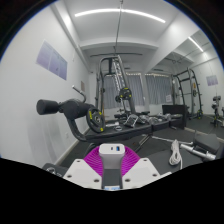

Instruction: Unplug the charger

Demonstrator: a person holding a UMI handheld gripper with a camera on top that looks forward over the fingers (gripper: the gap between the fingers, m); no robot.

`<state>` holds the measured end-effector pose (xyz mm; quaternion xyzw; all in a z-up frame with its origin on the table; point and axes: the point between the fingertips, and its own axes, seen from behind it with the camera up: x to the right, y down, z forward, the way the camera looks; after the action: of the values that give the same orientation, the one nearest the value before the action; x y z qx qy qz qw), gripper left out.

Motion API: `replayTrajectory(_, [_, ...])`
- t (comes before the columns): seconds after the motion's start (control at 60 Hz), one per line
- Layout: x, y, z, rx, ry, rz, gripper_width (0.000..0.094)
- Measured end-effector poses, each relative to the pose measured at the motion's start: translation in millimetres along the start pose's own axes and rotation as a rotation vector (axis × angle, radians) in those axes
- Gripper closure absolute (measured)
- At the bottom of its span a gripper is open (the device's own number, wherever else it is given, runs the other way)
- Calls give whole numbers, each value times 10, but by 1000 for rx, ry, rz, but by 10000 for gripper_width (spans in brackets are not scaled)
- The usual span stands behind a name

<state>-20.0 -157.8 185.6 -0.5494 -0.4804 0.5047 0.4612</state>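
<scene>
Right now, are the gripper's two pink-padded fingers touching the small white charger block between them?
Touching. The gripper view shows the small white charger block held between the pink pads with no visible gap either side; the gripper is shut on it.

Smooth white plastic charger point(113, 152), slightly glossy, pressed between matt magenta pads point(97, 160) of the gripper point(112, 165). Beyond, black padded bench point(60, 108) in dull vinyl-like covering on dark painted metal frame. Coiled white cable point(178, 152), smooth. Pale matt walls point(30, 85).
</scene>
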Motion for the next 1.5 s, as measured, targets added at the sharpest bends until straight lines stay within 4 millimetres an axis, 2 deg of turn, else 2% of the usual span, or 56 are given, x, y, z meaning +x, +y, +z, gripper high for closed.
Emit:
replayTrajectory(0.05, [278, -204, -32, -14, 17, 47, 749])
replayTrajectory(0.117, [797, -363, -108, -33, 62, 35, 748])
replayTrajectory(0.133, [995, -270, -169, -32, 70, 31, 748])
replayTrajectory(0.167, [1255, -326, -120, -57, 102, 9, 749])
replayTrajectory(0.2, [1573, -271, -143, -89, 136, -20, 747])
replayTrajectory(0.267, [2218, -29, -234, -161, 196, -59, 746])
replayTrajectory(0.317, [2614, 230, -319, -232, 215, -84, 746])
replayTrajectory(0.383, [3044, 551, -356, -312, 250, -130, 736])
replayTrajectory(0.433, [3216, 798, -352, -373, 242, -147, 724])
replayTrajectory(0.567, [3439, 1370, -309, -526, 190, -175, 688])
replayTrajectory(0.617, [3446, 1540, -288, -572, 171, -198, 651])
replayTrajectory(0.683, [3338, 1837, -311, -667, 113, -184, 595])
replayTrajectory(0.7, [3332, 1828, -299, -660, 113, -185, 584])
replayTrajectory(0.717, [3336, 1780, -271, -640, 115, -189, 550])
replayTrajectory(0.8, [3319, 1680, -271, -639, 118, -222, 65])
replayTrajectory(0.833, [3266, 1575, -308, -636, 111, -223, 121])
replayTrajectory(0.9, [3183, 1303, -429, -588, 112, -230, 76])
replayTrajectory(0.95, [3125, 1035, -587, -550, 131, -241, 80])
replayTrajectory(1.05, [2929, 446, -1130, -501, 187, -259, 79])
replayTrajectory(1.117, [2714, 50, -1630, -471, 208, -229, 74])
replayTrajectory(1.15, [2557, -61, -1881, -471, 200, -213, 72])
replayTrajectory(1.25, [2045, -221, -2637, -484, 163, -153, 79])
replayTrajectory(1.3, [1787, -249, -2945, -481, 136, -130, 81])
replayTrajectory(1.35, [1609, -236, -3223, -482, 118, -128, 81])
replayTrajectory(1.45, [1342, -188, -3650, -489, 110, -124, 80])
replayTrajectory(1.5, [1247, -171, -3762, -492, 103, -113, 79])
